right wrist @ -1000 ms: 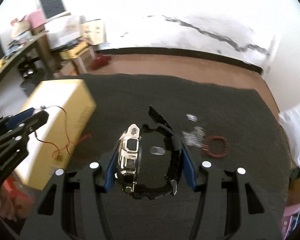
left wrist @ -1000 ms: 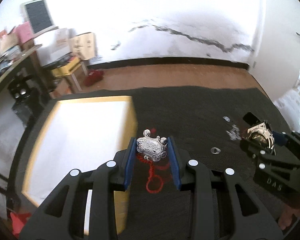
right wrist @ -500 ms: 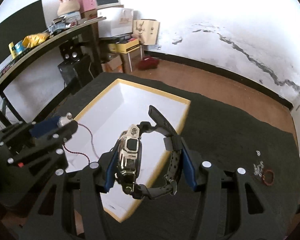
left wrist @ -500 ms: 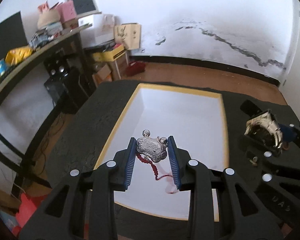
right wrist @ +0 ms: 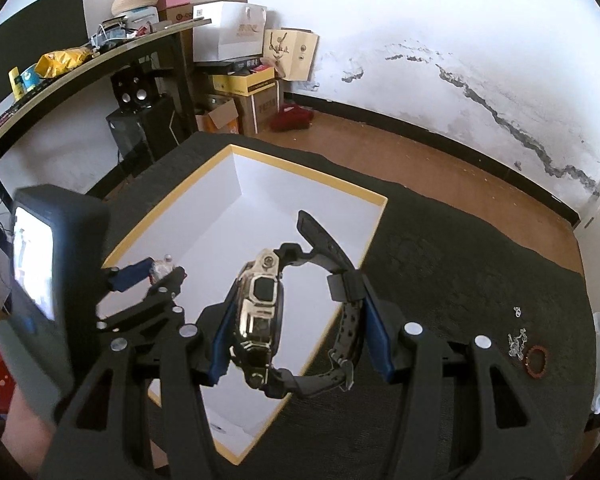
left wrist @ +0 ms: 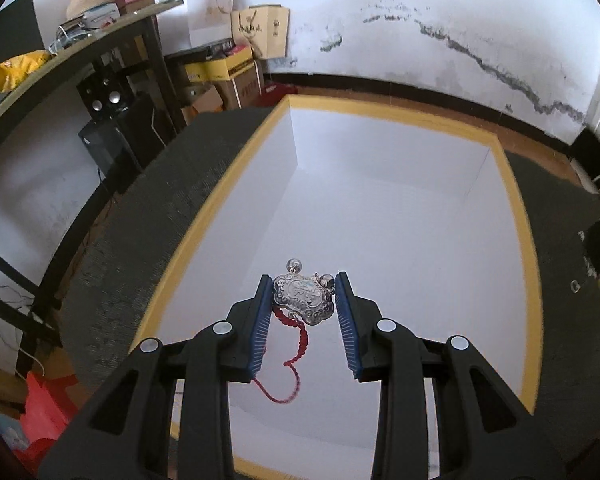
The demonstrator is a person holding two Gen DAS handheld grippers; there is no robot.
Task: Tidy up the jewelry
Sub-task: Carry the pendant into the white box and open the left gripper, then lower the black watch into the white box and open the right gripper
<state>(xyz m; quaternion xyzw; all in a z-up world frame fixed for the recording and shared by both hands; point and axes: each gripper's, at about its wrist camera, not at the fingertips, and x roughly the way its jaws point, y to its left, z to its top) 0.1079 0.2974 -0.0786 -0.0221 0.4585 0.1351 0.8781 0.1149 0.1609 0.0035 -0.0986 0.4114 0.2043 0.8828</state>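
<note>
My left gripper (left wrist: 303,295) is shut on a silver lock-shaped pendant (left wrist: 303,298) whose red cord (left wrist: 294,354) hangs down over the white inside of the yellow-rimmed box (left wrist: 380,120). My right gripper (right wrist: 296,312) is shut on a wristwatch (right wrist: 260,312) with a gold case and black strap, held above the box's right rim (right wrist: 372,220). The left gripper (right wrist: 150,274) shows in the right wrist view, over the box's left part. The box interior holds nothing else visible.
The box sits on a dark mat (right wrist: 460,260). On the mat at right lie a red bead bracelet (right wrist: 537,361) and small silver pieces (right wrist: 516,340). A shelf with boxes and bags (right wrist: 236,60) stands behind, against a white wall.
Both grippers have moved left from the loose jewelry area to above the box, each still holding its item. The left gripper has come lower and closer over the box interior.
</note>
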